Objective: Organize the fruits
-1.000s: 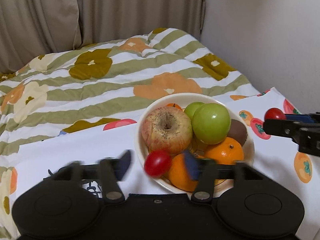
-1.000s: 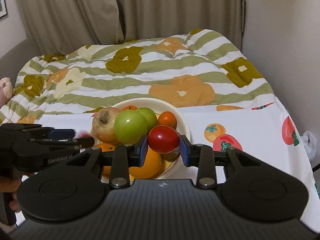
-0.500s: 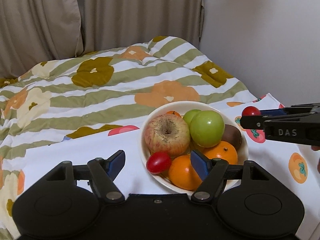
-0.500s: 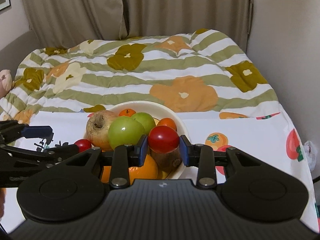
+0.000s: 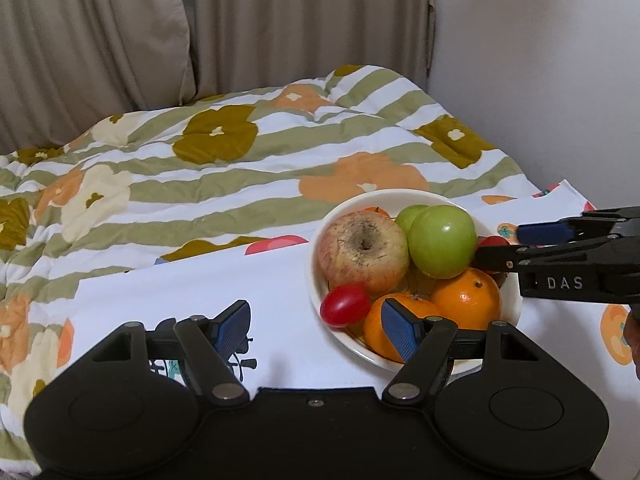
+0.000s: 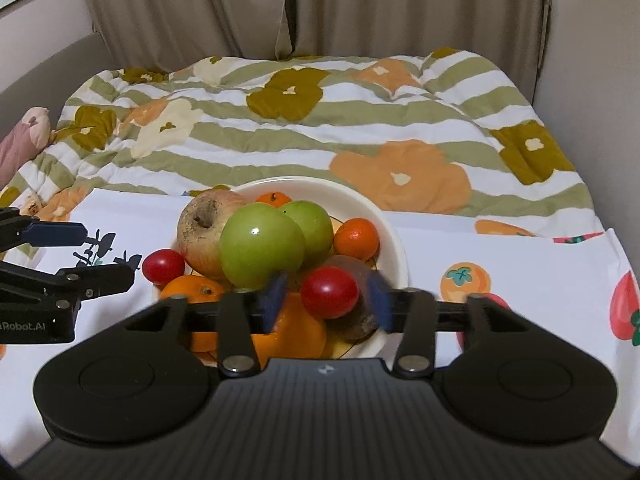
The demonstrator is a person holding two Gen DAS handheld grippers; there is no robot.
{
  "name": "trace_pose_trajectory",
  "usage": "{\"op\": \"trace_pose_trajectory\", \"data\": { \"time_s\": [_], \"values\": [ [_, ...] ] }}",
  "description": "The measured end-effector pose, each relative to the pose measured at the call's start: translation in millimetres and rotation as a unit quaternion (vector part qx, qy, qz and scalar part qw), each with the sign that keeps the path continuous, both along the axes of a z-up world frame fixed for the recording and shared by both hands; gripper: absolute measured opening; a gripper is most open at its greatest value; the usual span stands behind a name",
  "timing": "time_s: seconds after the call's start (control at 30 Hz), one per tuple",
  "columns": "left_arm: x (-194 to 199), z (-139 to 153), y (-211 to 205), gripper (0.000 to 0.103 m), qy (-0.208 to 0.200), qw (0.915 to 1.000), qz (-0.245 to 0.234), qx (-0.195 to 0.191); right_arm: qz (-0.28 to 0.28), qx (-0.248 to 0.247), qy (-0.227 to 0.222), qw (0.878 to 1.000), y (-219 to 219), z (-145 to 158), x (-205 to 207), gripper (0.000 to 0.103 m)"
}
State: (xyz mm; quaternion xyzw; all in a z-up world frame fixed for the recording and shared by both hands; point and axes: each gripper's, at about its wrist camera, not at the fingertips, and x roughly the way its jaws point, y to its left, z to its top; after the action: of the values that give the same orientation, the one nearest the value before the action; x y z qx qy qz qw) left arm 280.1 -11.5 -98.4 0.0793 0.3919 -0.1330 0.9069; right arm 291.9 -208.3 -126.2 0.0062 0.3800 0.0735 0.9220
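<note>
A white bowl (image 5: 316, 256) (image 6: 394, 248) on the printed cloth holds a blotchy red apple (image 5: 362, 250) (image 6: 204, 228), two green apples (image 5: 442, 240) (image 6: 262, 246), several oranges (image 5: 466, 298) and a small red tomato (image 5: 344, 311) (image 6: 163, 266) at its rim. My left gripper (image 5: 316, 330) is open and empty, just in front of the bowl. My right gripper (image 6: 326, 300) is over the bowl with its blurred pads apart, and a second red tomato (image 6: 330, 298) sits between them on the fruit. The right gripper also shows in the left wrist view (image 5: 508, 246).
The bowl stands on a white cloth (image 6: 520, 264) with fruit prints, laid at the front of a bed with a striped flowered quilt (image 6: 320, 128). Beige curtains (image 6: 320, 4) hang behind. A wall (image 5: 540, 60) rises at the right.
My right gripper moved in over the bowl with the tomato and its jaws opened, letting the tomato rest on the fruit. My left gripper drew back and to the left, open.
</note>
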Motion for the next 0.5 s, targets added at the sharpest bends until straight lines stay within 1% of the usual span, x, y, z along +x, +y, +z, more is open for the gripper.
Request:
{"op": "trace_pose_trajectory", "data": {
  "time_s": [0.03, 0.07, 0.5],
  "values": [
    [-1, 0, 0, 0.076, 0.000, 1.0000, 0.004, 0.000, 0.000, -0.002, -0.003, 1.000, 0, 1, -2, 0.085],
    [-4, 1, 0, 0.077, -0.001, 1.0000, 0.007, 0.000, 0.000, -0.002, -0.007, 1.000, -1, 2, -4, 0.086],
    [-35, 15, -8, 0.077, -0.014, 0.9987, 0.049, -0.005, 0.031, 0.003, -0.007, 0.999, -13, 11, -27, 0.086]
  ]
}}
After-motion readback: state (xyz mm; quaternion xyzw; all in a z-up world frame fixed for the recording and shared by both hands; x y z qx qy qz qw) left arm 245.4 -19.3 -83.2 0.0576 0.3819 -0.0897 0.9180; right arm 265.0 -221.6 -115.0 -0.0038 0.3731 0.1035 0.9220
